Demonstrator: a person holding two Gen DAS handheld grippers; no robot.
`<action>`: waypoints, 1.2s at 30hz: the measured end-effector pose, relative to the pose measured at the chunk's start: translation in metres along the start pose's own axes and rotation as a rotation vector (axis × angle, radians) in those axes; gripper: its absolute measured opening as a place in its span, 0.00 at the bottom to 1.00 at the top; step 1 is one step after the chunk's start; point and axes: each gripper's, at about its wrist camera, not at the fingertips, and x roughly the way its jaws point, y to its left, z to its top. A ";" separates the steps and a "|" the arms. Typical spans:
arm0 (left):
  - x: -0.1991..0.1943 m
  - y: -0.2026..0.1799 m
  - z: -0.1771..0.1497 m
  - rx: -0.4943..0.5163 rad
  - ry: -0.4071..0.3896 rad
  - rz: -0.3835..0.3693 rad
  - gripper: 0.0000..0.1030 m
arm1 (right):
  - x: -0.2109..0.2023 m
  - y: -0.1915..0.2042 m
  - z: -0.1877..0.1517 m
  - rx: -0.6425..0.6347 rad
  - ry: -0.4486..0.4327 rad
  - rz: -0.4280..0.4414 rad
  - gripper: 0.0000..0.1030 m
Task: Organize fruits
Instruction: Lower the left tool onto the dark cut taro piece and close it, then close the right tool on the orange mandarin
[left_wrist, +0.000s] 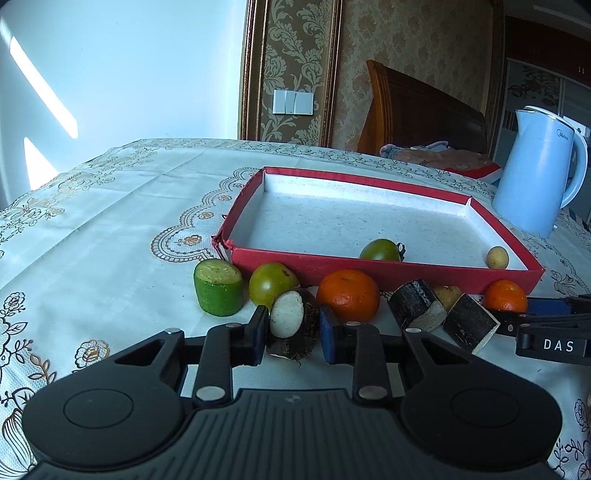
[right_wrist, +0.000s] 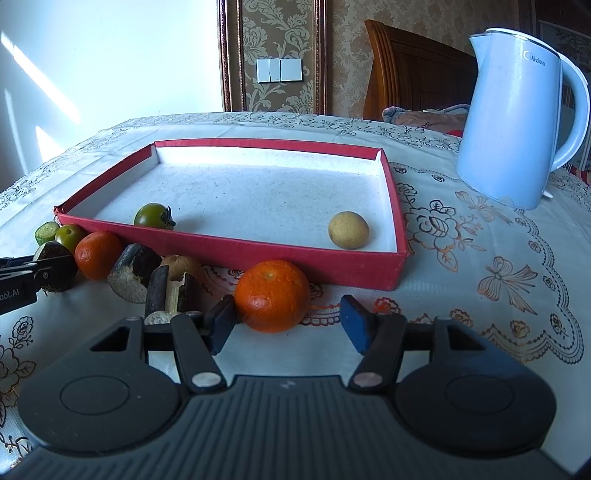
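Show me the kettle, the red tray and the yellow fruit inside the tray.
kettle (right_wrist: 513, 122), right wrist view, on its body.
red tray (right_wrist: 295, 264), right wrist view, on its near wall.
yellow fruit (right_wrist: 348, 229), right wrist view, on its middle.

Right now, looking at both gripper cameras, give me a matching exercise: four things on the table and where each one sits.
Things:
1. green tomato with stem
2. orange
3. dark-skinned white-fleshed piece
4. kettle

Places:
A. between the left gripper's pads
B. inside the red tray
C. on the cloth, right of the tray
D. between the right gripper's open jaws

Pairs: 1-B, 2-D, 3-A, 4-C
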 end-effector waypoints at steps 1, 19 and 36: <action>0.000 0.000 0.000 -0.001 0.000 0.000 0.27 | 0.000 0.000 0.000 0.000 0.000 0.000 0.59; -0.003 0.002 0.000 -0.011 -0.014 0.029 0.23 | 0.000 -0.001 0.000 0.006 -0.003 0.001 0.58; -0.012 0.009 -0.001 -0.052 -0.059 0.025 0.23 | -0.003 -0.004 0.000 0.022 -0.016 0.010 0.43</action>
